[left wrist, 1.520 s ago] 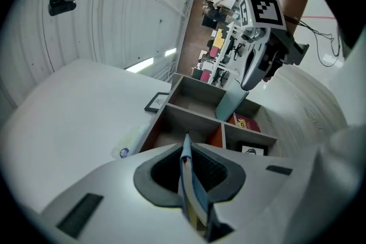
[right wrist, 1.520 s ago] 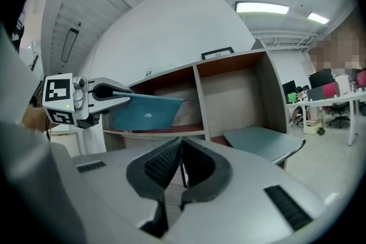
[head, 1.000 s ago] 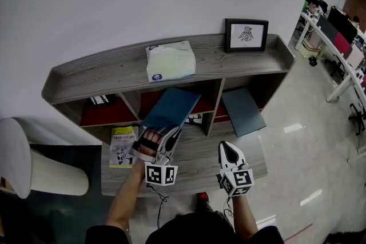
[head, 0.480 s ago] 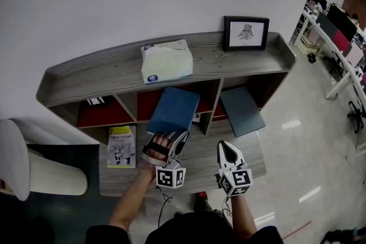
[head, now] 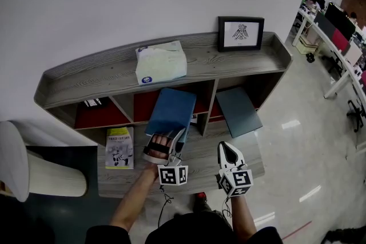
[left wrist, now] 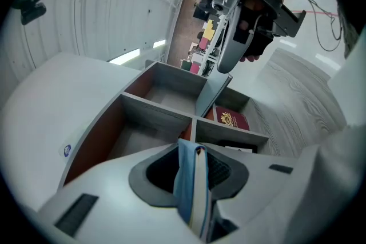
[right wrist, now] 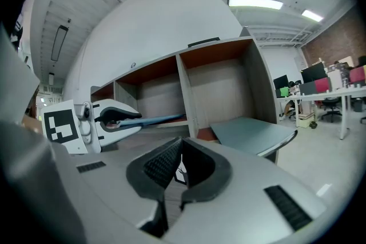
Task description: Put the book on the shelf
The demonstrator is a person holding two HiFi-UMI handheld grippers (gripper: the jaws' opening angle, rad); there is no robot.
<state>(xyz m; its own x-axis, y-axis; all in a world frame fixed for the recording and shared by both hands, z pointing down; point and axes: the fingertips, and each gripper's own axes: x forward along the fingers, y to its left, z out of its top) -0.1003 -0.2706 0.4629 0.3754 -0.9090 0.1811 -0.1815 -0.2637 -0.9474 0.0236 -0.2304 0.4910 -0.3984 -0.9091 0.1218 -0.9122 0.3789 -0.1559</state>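
Since a second ago your left gripper (head: 170, 137) has carried the blue book (head: 171, 108) away from the yellow booklet (head: 119, 147) and squared it up with the middle compartment (head: 143, 104). Your right gripper (head: 227, 147) has kept its place.

You have two grippers and four books in sight: the blue one, the booklet, a grey-blue book (head: 237, 110) and a red book (left wrist: 231, 120). There is also one tissue box (head: 161, 63) and one framed picture (head: 241, 33), both on top of the shelf (head: 86, 80).

The blue book stands edge-on between your left jaws, which have just been opening; the pads look eased off its covers. Its far end reaches into the middle compartment, and its near end lies at your fingertips. Your right jaws are pressed together on nothing.

The right compartment (head: 264, 87) holds the grey-blue book, lying flat and jutting out past the front edge. The booklet lies on the lower ledge (head: 200, 152), well apart from the left gripper. Which cell holds the red book cannot be told.
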